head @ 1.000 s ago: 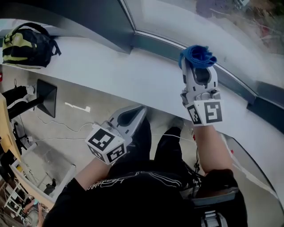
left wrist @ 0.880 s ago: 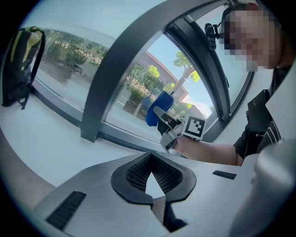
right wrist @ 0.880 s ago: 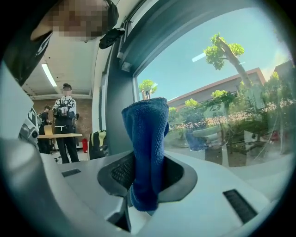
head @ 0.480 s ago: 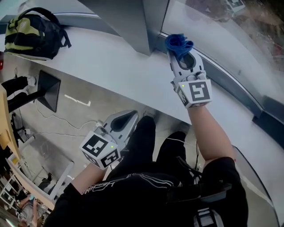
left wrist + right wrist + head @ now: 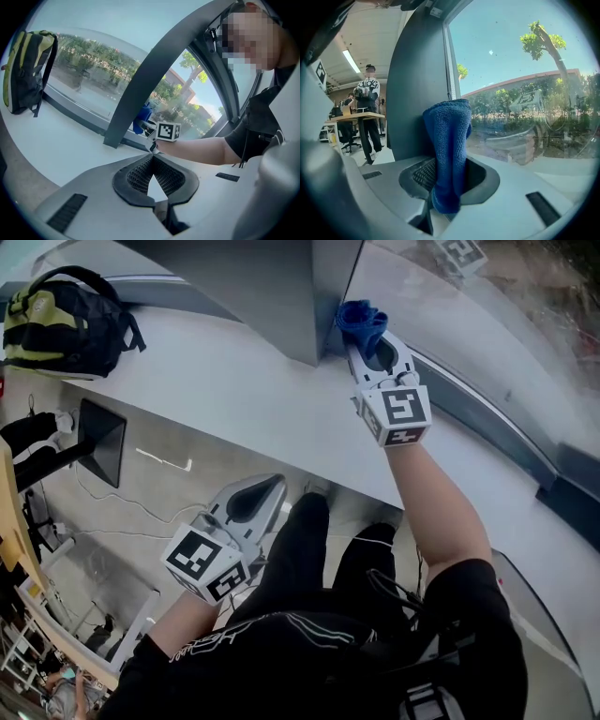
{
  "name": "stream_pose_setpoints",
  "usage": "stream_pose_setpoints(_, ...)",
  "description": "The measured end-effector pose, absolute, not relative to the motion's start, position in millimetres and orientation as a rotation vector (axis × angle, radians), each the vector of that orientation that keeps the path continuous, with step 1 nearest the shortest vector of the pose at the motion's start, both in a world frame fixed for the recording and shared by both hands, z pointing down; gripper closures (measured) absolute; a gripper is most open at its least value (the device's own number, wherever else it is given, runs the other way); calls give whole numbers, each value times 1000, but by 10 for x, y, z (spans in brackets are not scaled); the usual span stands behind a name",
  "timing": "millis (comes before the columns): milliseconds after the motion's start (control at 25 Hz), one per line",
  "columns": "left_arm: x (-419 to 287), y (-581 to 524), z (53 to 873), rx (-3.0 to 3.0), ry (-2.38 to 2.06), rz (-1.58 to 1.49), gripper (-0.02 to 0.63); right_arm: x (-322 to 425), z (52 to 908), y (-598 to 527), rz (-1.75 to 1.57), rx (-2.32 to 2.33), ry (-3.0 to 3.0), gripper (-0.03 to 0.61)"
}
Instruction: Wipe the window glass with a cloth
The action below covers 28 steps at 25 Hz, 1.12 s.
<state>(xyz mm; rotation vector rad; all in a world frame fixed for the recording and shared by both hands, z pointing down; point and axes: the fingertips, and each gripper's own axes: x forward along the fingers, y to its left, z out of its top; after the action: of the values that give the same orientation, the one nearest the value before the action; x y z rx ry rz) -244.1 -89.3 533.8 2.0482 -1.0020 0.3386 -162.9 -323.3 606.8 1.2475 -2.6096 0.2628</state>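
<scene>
Right gripper (image 5: pixel 370 341): jaws clamped on a blue cloth (image 5: pixel 447 140); the cloth fills the gap between the pads and a fold stands up past the tips.
Right arm: stretched forward and up over the sill (image 5: pixel 234 381), forearm (image 5: pixel 441 512) bare, marker cube facing the head camera.
Cloth position: at the sill's far edge, in the corner where the dark grey pillar (image 5: pixel 272 296) meets the window glass (image 5: pixel 487 306). In the right gripper view it sits in front of the pillar's edge, glass to its right. Contact with the glass: cannot tell.
Left gripper (image 5: pixel 267 491): jaws drawn together, pad tips touching, nothing between them.
Left arm: held low by the person's lap, below the sill's near edge, gripper pointing up towards the sill and the right gripper.
Sill: white, curved, runs under the glass; a black and yellow backpack (image 5: pixel 66 320) lies at its left end, well apart from the cloth.
Glass: trees and buildings visible through it; specks on the pane in the right gripper view.
Person: black trousers (image 5: pixel 309 549), seen from above in the head view.
Background: a standing person (image 5: pixel 368 112) beside a desk, left of the pillar.
</scene>
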Motion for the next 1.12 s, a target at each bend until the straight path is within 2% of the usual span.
stream_pose_setpoints(400,-2192,-922,5369,2076,-948,368,609,-1190,6215,-3188,283,1287,-2539,485)
stream_pose_setpoints(1120,-556,-643,5305,2168,-774,453,609,1079,6315,-2622,305,1518,-2363,485)
